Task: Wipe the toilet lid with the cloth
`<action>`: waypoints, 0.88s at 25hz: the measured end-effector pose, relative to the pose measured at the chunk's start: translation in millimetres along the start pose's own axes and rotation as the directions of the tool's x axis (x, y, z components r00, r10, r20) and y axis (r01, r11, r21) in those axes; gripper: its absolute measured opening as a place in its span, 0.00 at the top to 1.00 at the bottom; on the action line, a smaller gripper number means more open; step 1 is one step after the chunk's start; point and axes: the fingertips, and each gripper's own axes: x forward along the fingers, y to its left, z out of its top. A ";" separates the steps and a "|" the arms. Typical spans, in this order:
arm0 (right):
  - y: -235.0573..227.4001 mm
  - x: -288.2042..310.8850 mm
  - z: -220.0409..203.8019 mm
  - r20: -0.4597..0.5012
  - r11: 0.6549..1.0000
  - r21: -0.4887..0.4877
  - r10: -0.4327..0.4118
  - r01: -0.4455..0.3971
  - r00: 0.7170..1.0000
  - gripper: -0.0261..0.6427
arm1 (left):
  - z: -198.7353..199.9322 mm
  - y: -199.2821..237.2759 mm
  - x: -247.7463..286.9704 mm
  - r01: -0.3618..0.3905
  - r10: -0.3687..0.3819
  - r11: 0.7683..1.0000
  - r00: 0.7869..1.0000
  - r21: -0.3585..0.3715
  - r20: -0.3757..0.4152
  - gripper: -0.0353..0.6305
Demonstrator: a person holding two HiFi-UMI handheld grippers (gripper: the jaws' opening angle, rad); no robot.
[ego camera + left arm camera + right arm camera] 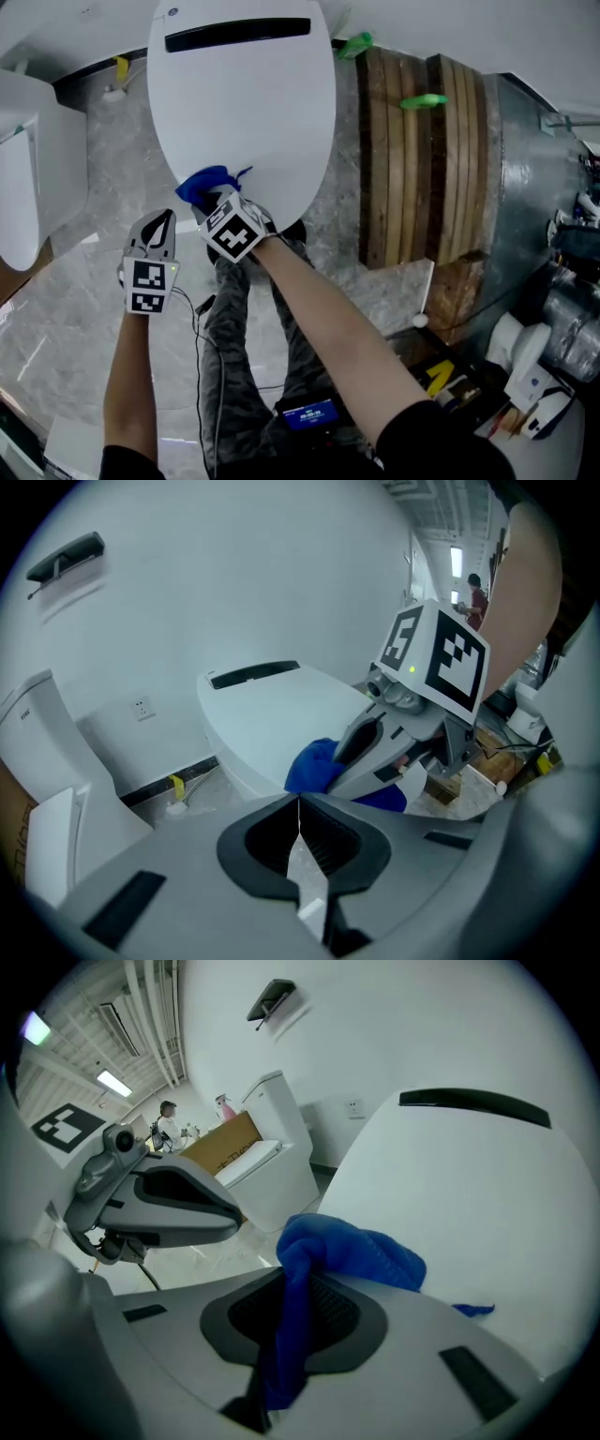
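Left gripper (161,223): jaws pressed together, empty, tilted downward.
Right gripper (212,199): jaws clamped on blue cloth (204,183), tilted downward, just beside the left.
Right arm (319,314): stretched forward, reaching past left arm (129,375).

Workshop-like test hall: toilets (244,112) on marble floor (94,309), exposed ceiling ducts (155,1016), stacked planks (412,169).

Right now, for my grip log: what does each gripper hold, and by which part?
The right gripper pinches the blue cloth by a bunched fold between its jaws. The left gripper is shut, jaws empty.
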 end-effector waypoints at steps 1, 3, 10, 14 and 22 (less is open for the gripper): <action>2.4 -2.2 -7.3 -0.011 1.000 -0.002 0.015 -0.015 1.000 0.88 | 2.4 -3.3 1.5 0.002 -0.002 1.000 1.000 0.002 -0.001 0.93; 3.4 -9.5 -21.9 -0.032 0.999 -0.010 0.042 -0.043 0.999 0.88 | 8.1 -9.9 5.2 0.005 -0.005 1.000 1.000 0.007 -0.001 0.93; -39.2 -57.8 -56.1 0.000 0.999 0.023 0.040 -0.040 0.999 0.88 | 26.8 -40.7 25.1 0.011 -0.011 1.000 1.000 0.020 -0.020 0.93; -79.8 -88.9 -75.2 0.050 0.995 0.095 -0.007 0.002 0.999 0.88 | 41.4 -59.4 37.1 0.014 -0.013 1.000 1.000 0.022 -0.018 0.93; -118.7 -128.0 -114.3 0.117 0.962 0.268 -0.084 0.051 0.990 0.88 | 61.2 -84.6 54.4 0.014 -0.014 1.000 0.999 0.019 -0.034 0.93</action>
